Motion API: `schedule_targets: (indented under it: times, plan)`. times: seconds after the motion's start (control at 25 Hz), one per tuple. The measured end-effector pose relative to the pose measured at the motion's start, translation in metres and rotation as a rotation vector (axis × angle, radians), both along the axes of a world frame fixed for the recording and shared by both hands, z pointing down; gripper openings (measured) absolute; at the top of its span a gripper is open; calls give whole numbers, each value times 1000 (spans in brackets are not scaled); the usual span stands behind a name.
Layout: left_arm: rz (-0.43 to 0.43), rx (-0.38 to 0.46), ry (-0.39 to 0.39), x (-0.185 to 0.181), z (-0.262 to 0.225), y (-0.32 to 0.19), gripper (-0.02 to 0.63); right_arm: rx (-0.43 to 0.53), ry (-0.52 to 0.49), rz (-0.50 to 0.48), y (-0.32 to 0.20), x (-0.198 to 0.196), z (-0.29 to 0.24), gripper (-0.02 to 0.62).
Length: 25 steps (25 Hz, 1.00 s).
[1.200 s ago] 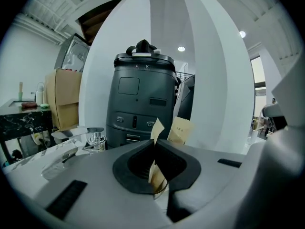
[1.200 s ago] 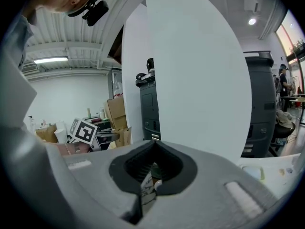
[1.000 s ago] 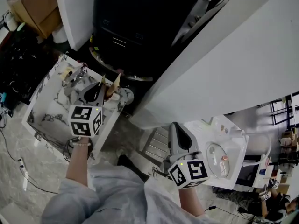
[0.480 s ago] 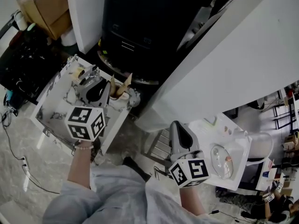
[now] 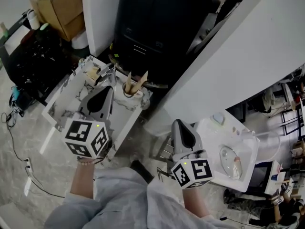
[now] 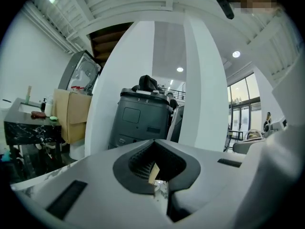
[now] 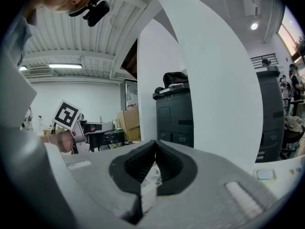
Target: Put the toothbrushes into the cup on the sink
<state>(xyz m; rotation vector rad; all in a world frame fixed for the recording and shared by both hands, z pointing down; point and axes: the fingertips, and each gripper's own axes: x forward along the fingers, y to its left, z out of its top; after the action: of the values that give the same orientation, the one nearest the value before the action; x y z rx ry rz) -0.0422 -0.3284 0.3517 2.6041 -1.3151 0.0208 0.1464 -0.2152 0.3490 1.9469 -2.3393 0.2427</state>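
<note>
The left gripper [image 5: 110, 88] has its jaws pressed together with nothing caught between them; in the left gripper view only a tan handle shows through the hollow below the tips, lying past them. The right gripper [image 5: 178, 123] is likewise closed and empty, held level and well apart from the left, to its right. Just beyond the left gripper's tips and slightly to their right, the cup [image 5: 132, 91] stands on the corner of the marble sink [image 5: 62, 109], over which that gripper hangs. Two toothbrushes [image 5: 142, 78] stand in the cup, their tan handles leaning apart. Farther ahead of both grippers rises a black printer [image 5: 143, 27], with a cardboard box [image 5: 57, 8] off to its left.
</note>
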Motion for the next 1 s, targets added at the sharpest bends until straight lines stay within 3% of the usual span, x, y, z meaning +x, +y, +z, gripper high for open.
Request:
schedule_targets:
  times: [0.4, 1.0]
  plan:
    - [88, 10, 23, -37, -23, 89, 5, 41, -12, -54, 42, -68, -12, -1]
    - [99, 69, 8, -89, -44, 196, 5, 89, -5, -90, 114, -128, -27, -1]
